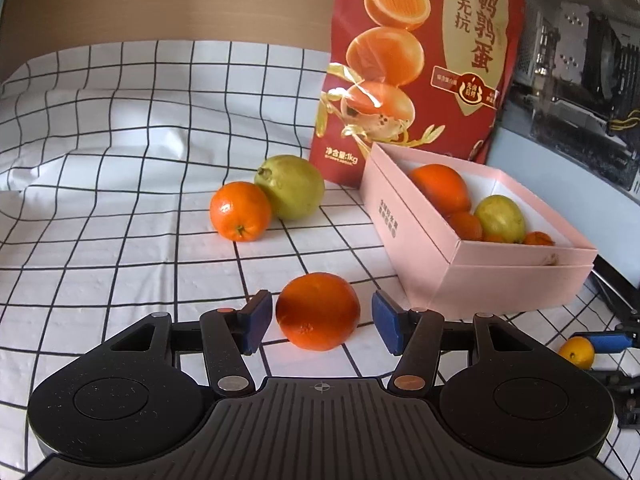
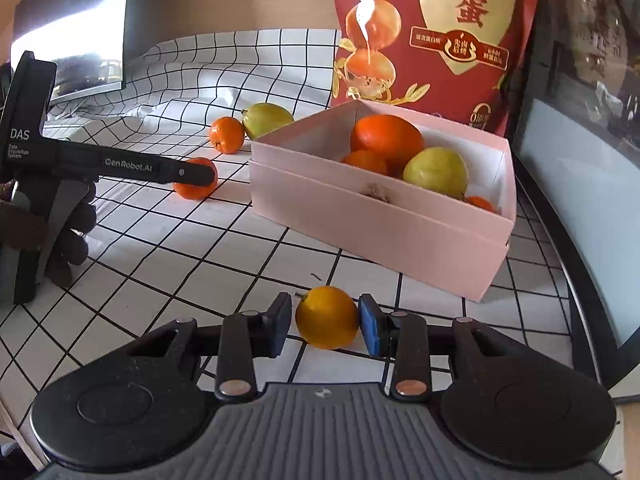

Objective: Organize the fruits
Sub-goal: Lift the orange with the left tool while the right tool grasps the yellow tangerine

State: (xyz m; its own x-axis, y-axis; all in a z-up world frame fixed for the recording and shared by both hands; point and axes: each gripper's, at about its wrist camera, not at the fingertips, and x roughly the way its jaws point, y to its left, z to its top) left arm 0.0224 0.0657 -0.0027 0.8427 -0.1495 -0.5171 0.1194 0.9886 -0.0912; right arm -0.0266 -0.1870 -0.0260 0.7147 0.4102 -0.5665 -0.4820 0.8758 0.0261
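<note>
My left gripper [image 1: 319,322] is open around an orange mandarin [image 1: 318,311] lying on the checked cloth; both blue pads stand slightly apart from it. My right gripper [image 2: 325,325] is open around a small yellow-orange citrus [image 2: 327,317]; the right pad touches it, the left pad is just apart. The citrus also shows in the left wrist view [image 1: 577,352]. A pink box [image 1: 440,256] holds several oranges and a green guava [image 1: 500,218]. The box also shows in the right wrist view [image 2: 360,220]. A loose mandarin [image 1: 240,211] and a green guava [image 1: 290,187] lie together further back.
A tall red snack bag [image 1: 416,60] stands behind the box. A dark framed panel [image 1: 576,80] lines the right side. The left gripper's black body [image 2: 80,164] reaches in from the left in the right wrist view. The cloth [image 1: 120,120] is wrinkled at the back left.
</note>
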